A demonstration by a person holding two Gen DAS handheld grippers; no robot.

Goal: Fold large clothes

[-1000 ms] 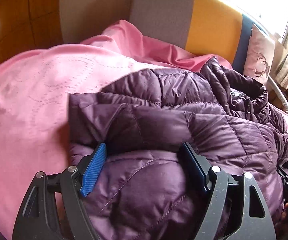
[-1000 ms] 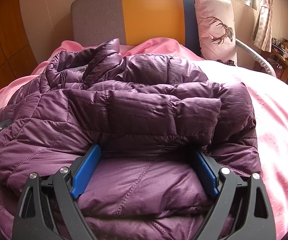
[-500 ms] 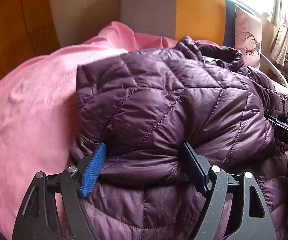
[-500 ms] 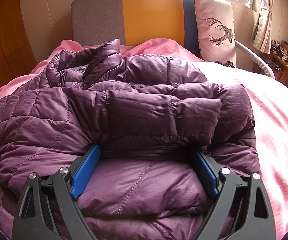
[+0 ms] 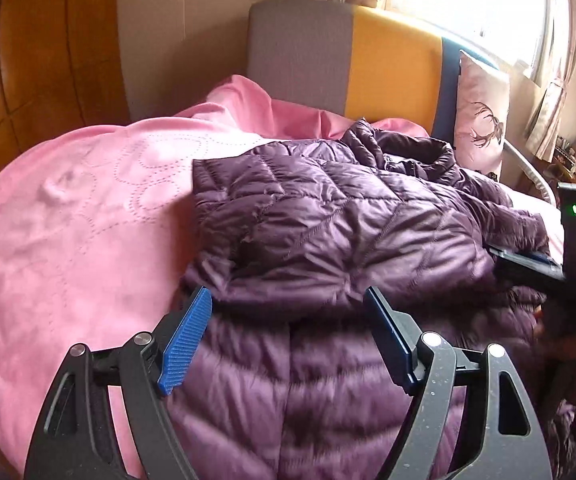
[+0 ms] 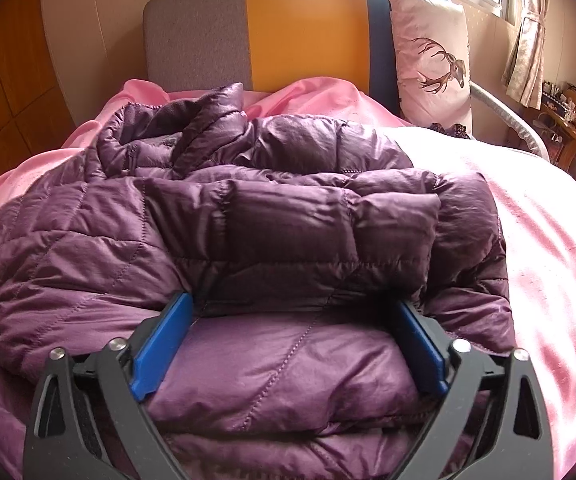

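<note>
Left wrist view: a purple quilted jacket (image 5: pixel 328 232) lies on a pink bedspread (image 5: pixel 67 240), one side folded over the middle. The left gripper (image 5: pixel 288 320) stands spread with the padded bulk between its jaws — whether it pinches, I cannot tell.

Right wrist view: the right gripper (image 6: pixel 288 328) has just widened, releasing a folded sleeve. Folding looks partway done — final folds remain. No readable writing.

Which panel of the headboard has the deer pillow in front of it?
The dark blue panel, rightmost; the grey panel and the orange panel have none.
</note>
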